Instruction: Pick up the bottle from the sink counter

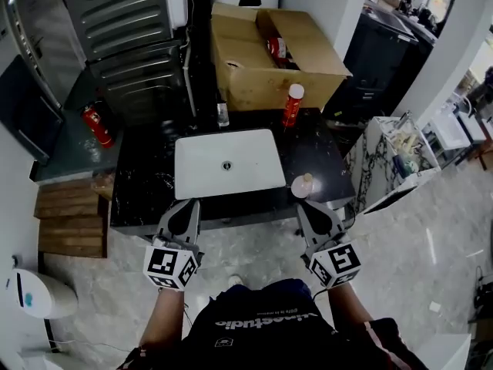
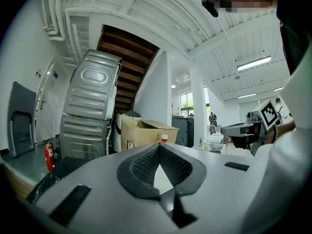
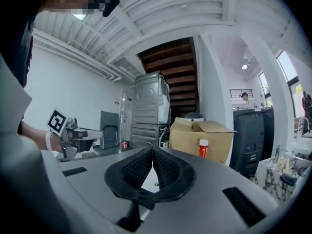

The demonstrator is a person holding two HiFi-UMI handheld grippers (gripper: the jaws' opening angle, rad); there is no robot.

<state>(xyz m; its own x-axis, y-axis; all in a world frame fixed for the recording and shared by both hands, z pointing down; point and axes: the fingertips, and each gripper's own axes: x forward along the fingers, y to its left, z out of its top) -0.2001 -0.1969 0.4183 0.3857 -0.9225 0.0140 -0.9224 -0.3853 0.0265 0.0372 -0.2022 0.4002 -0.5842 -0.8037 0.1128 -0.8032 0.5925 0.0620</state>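
the red plastic bottle with a white cap point(image 1: 293, 105) stands upright behind the white sink point(image 1: 185, 149) on the black counter point(image 1: 146, 183). the left gripper point(image 1: 187, 205) and right gripper point(image 1: 306, 205) hover at the near edge, fingers closed on nothing, seemingly not yet reaching.

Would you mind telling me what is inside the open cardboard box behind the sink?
Inside the cardboard box, one red and white item shows between the flaps. The rest of the interior is dark and partly covered by those flaps, so anything else cannot be seen.
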